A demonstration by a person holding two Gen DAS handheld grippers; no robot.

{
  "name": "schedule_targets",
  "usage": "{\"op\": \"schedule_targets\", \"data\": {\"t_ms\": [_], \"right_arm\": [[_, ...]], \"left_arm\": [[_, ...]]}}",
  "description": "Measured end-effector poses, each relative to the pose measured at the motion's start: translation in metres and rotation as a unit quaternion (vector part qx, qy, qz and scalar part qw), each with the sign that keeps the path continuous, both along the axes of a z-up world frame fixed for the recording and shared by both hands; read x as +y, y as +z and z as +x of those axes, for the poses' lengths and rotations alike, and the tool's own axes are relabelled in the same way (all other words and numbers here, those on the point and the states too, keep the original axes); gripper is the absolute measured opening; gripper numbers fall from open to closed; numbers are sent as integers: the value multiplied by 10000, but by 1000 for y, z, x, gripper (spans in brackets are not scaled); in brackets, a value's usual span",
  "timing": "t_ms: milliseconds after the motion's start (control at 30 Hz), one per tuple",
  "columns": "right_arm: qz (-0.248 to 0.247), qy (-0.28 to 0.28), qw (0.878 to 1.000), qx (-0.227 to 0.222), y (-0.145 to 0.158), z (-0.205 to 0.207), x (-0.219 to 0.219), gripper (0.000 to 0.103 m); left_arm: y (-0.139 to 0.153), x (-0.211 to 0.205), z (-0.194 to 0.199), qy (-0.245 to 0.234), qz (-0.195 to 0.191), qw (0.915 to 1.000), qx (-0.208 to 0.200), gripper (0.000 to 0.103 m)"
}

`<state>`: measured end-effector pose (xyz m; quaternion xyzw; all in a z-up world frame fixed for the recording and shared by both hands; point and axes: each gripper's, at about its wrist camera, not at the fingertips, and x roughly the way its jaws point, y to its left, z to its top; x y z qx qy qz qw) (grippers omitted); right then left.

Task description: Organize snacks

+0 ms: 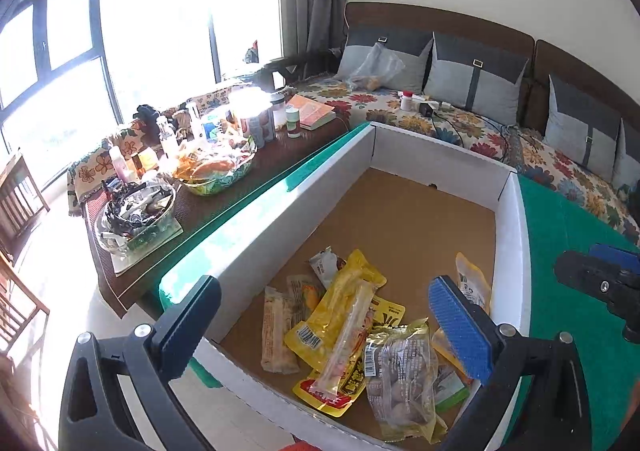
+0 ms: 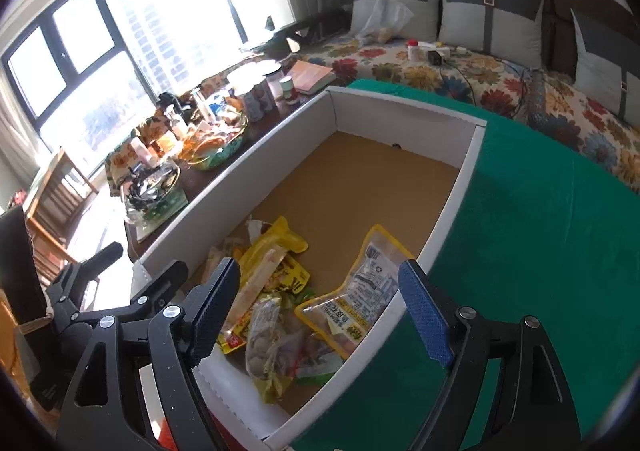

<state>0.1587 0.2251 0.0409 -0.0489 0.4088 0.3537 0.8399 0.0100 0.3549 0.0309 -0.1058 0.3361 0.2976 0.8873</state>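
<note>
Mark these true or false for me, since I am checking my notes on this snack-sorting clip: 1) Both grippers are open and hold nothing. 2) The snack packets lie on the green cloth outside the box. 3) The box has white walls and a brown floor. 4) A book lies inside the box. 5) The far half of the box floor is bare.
1) True: the left gripper and the right gripper stand open with nothing between their pads.
2) False: the snack packets lie inside the box; the green cloth shows none.
3) True.
4) False: the book lies on the dark table beyond the box.
5) True.
</note>
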Motion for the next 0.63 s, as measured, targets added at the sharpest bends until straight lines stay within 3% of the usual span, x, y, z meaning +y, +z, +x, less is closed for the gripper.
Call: {"op": "schedule_targets", "data": {"t_ms": [67,233,633], "right_arm": [[-239,-118,9996,-87,-2,-2,-1,85],[-425,-141,9990,8,-13,-7,-1,85],[-535,45,9986,32,-20,-13,17,85]], "left_arm": [[-1,2,-1,-4,66,9999,76,103],[-20,7,9,-24,-298,9955,902,102],[-29,14,2,164,-559,9953,780,103]]}}
